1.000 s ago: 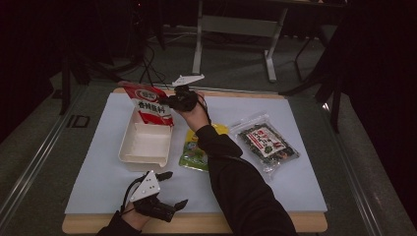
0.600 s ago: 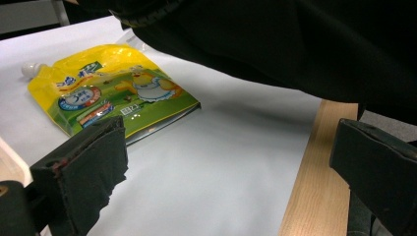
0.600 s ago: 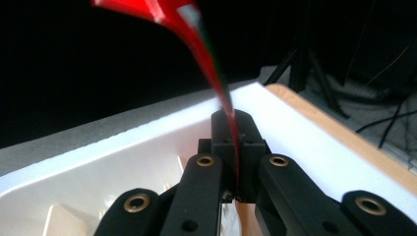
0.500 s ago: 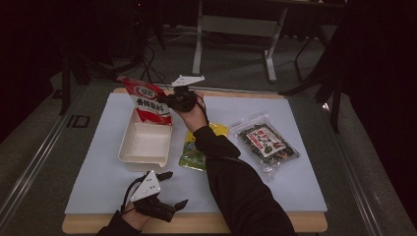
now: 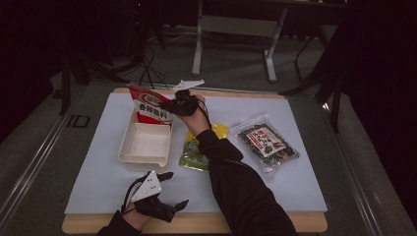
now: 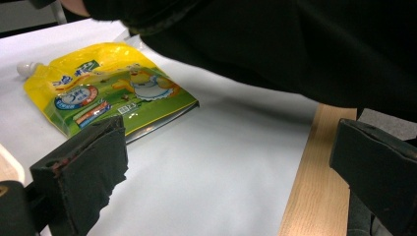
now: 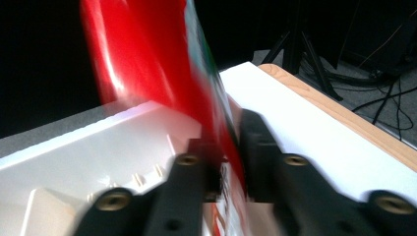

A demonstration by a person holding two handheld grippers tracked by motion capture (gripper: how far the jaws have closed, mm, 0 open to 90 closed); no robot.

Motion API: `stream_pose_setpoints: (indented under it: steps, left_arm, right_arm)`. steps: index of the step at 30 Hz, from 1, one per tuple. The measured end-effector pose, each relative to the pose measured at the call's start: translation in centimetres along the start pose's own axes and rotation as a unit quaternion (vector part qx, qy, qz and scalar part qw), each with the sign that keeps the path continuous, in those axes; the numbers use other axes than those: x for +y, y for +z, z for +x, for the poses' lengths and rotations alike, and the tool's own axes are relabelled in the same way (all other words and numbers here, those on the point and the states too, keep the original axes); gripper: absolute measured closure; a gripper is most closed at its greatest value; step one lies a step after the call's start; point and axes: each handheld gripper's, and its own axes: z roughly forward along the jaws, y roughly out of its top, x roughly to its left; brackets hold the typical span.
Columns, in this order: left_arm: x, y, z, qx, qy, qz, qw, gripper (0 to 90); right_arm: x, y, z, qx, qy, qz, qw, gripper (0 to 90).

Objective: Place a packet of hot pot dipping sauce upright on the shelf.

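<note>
Red packet (image 5: 150, 107) is what we judge to be the item in hand. Nearest us, our left hand-held gripper (image 5: 173, 190) rests at the worktop's (image 5: 295, 177) front edge, jaws apart and empty. Beyond lie the yellow-green pouch (image 6: 105, 86) and the seaweed bag (image 5: 265, 141). Farther on, our right hand-held gripper (image 7: 228, 147) pinches the packet's edge, holding it upright over the far end of the white tray (image 5: 142, 147). We judge it light, thin and floppy; an edge grip suits.
</note>
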Motion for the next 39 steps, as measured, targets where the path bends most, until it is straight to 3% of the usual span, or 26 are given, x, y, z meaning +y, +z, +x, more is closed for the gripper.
stream_pose_setpoints:
  steps: [4, 13, 25, 32, 39]
  left_arm:
    - [0.0, 0.1, 0.0, -0.001, 0.001, 0.001, 1.0, 2.2]
    - [0.0, 0.5, -0.2, -0.003, 0.007, 0.005, 1.0, 2.2]
    - [0.0, 0.6, -0.1, -0.001, 0.005, 0.005, 1.0, 2.2]
    - [-0.1, 0.8, 0.0, 0.0, 0.004, 0.006, 1.0, 2.2]
    - [-0.2, 1.0, 0.1, -0.015, 0.005, 0.0, 0.9999, 2.2]
  right_arm:
    - [0.1, -1.1, -0.3, -0.009, 0.005, 0.01, 0.9999, 70.7]
    - [-0.7, -3.9, -0.1, -0.013, 0.002, 0.02, 0.9997, 68.1]
    - [-2.5, -9.5, -0.1, -0.039, -0.003, 0.025, 0.9989, 66.0]
    - [-3.6, -13.1, -1.0, -0.06, 0.001, 0.029, 0.9978, 64.8]
    - [-4.9, -16.8, -1.8, -0.084, 0.005, 0.035, 0.9958, 64.6]
